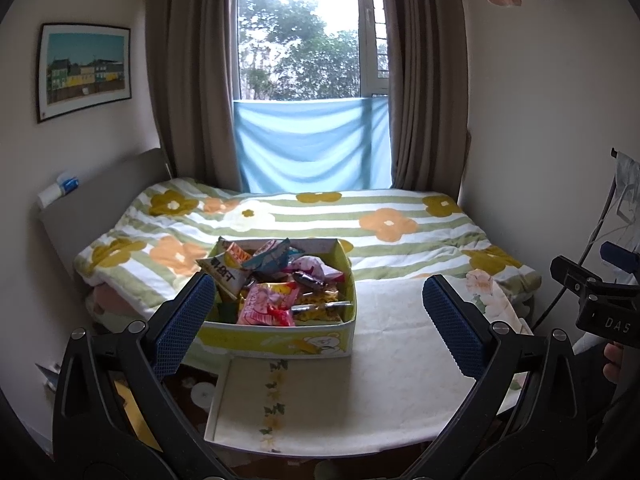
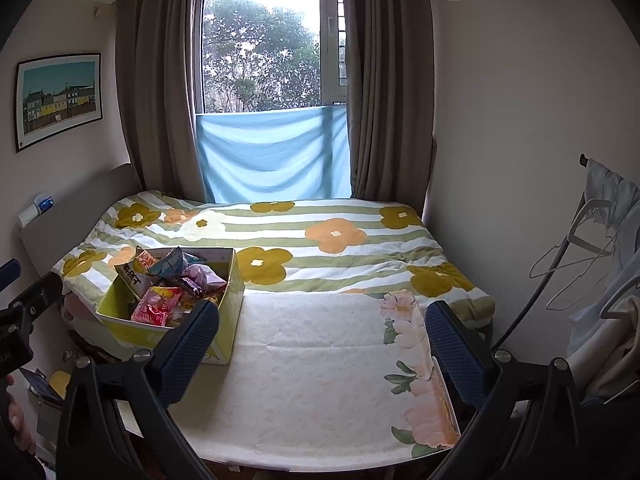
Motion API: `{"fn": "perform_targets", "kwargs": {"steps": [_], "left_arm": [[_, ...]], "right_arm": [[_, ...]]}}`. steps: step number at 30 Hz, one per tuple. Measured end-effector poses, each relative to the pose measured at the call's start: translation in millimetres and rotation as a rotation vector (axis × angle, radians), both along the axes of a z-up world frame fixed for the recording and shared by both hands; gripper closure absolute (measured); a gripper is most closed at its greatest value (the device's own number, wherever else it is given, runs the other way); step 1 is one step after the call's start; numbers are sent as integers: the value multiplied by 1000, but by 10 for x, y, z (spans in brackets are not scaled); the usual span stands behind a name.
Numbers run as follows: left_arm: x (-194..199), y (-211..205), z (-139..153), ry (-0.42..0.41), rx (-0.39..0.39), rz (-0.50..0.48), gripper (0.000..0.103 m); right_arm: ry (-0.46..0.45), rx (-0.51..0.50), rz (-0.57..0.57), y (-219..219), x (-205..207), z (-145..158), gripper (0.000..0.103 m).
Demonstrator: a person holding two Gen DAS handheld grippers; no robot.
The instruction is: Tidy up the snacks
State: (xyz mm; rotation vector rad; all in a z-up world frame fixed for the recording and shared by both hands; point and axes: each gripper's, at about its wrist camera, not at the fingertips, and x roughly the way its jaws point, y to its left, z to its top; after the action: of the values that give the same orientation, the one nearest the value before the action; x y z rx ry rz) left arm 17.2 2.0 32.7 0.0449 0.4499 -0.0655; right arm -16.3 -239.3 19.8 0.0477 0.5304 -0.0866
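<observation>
A yellow-green cardboard box (image 1: 280, 338) full of mixed snack packets (image 1: 267, 308) stands on the left part of a table covered with a cream cloth (image 1: 384, 344). It also shows in the right wrist view (image 2: 132, 330). A shallow cream tray or lid (image 1: 280, 400) lies just in front of the box. My left gripper (image 1: 320, 320) is open and empty, hovering in front of the box. My right gripper (image 2: 322, 348) is open and empty, above the bare cloth (image 2: 320, 380) to the right of the box. It shows at the right edge of the left wrist view (image 1: 592, 292).
A bed with a flowered striped quilt (image 1: 320, 216) lies behind the table, under a curtained window (image 1: 308, 40). A headboard (image 1: 100, 208) is at the left. Hangers and clothes (image 2: 600, 264) hang at the right wall. Floor clutter (image 2: 44, 388) lies left of the table.
</observation>
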Motion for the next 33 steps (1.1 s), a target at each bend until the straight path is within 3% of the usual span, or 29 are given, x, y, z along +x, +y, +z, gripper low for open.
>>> {"fn": "perform_targets", "kwargs": {"steps": [20, 33], "left_arm": [[66, 10, -14, 20, 2, -5, 0], [62, 16, -30, -27, 35, 33, 0]], "right_arm": [[0, -1, -5, -23, 20, -23, 0], [6, 6, 5, -29, 65, -53, 0]]}}
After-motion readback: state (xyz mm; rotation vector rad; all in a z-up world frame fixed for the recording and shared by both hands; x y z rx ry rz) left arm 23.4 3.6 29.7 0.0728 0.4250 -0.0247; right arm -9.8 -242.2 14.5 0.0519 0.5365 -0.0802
